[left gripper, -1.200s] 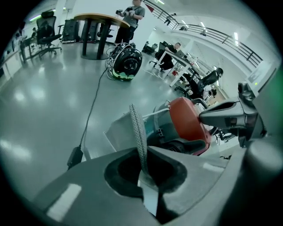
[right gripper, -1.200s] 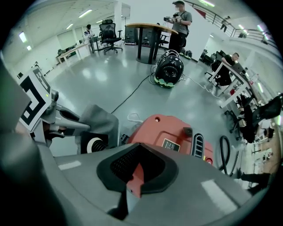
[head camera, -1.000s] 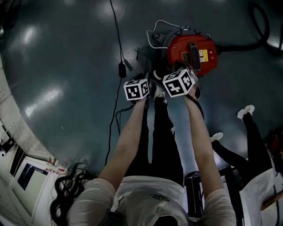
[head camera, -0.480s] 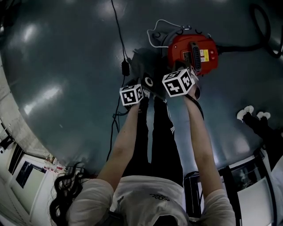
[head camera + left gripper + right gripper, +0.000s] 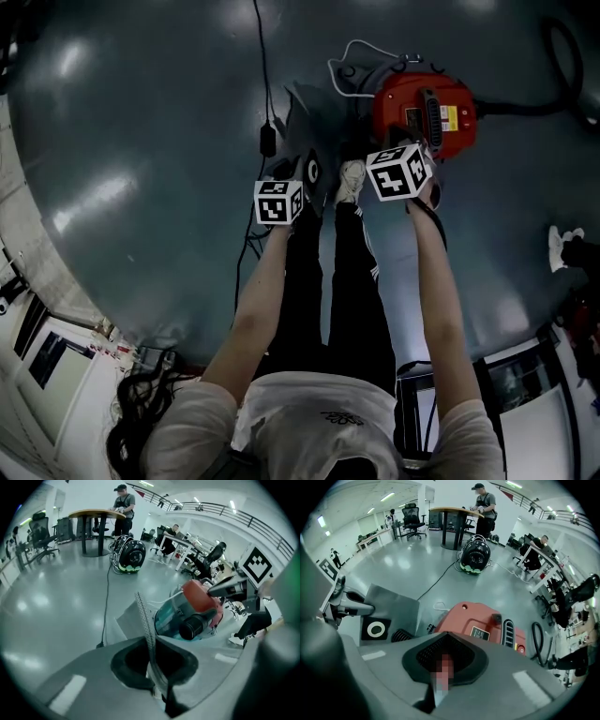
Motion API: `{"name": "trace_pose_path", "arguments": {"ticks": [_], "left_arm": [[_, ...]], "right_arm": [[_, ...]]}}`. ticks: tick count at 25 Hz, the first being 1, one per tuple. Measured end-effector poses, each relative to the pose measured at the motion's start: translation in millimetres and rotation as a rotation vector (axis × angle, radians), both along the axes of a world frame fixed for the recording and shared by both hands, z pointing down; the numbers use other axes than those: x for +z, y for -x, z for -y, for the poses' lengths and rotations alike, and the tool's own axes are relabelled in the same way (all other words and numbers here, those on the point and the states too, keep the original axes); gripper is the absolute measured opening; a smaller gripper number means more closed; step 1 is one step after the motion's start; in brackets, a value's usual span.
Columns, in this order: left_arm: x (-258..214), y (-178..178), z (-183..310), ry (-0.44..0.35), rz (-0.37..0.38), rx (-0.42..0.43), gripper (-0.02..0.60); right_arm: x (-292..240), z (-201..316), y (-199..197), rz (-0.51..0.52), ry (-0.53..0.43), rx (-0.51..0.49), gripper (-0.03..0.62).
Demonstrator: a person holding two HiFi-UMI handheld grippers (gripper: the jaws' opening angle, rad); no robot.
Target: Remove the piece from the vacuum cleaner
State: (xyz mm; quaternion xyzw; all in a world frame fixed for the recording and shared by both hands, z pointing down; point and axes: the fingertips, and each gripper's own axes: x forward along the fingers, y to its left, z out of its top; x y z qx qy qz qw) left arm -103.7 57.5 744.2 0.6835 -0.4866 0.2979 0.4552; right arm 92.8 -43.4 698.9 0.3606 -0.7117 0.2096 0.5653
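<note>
The red vacuum cleaner point(image 5: 427, 117) sits on the dark floor ahead of me; it is also in the left gripper view point(image 5: 199, 604) and the right gripper view point(image 5: 480, 630). A flat grey bag-like piece point(image 5: 302, 131) with a black square and white ring hangs clear of the vacuum, to its left. My left gripper point(image 5: 298, 180) is shut on this piece's edge point(image 5: 145, 625), and the jaws point(image 5: 158, 688) pinch the thin sheet. The right gripper view shows the piece point(image 5: 389, 606) beside the vacuum. My right gripper point(image 5: 438, 686) hovers just above the vacuum's lid, its jaws together with nothing visible between them.
A black power cable point(image 5: 262, 84) with a plug block runs across the floor left of the vacuum. A black hose point(image 5: 553, 75) leaves its right side and a white cord loop point(image 5: 352, 56) lies behind it. A black round machine point(image 5: 130, 555) stands farther off, near a table point(image 5: 96, 515) where a person stands.
My left gripper has drawn left and away from the vacuum, carrying the grey piece. The right gripper stays over the lid. The bystander's legs at the right have left the view.
</note>
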Motion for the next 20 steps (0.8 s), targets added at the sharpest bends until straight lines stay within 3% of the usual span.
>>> {"name": "trace_pose_path", "arguments": {"ticks": [7,11,15,20], "left_arm": [[-29,-11,54,-0.119,-0.036,-0.051,0.012],[-102,0,73,-0.198,-0.056,-0.095,0.012],[-159,-4,85,-0.263,-0.081,-0.081,0.012],[-252,-23,108,-0.36,-0.145,-0.083,0.012]], "right_arm": [[7,4,-10,0.074,0.036,0.157,0.026],[-57,-10,-8,0.098,-0.018,0.196,0.026],[-100,-20,-10,0.146,-0.022,0.265,0.026],[-199,14,0,0.291,-0.182,0.383,0.026]]}}
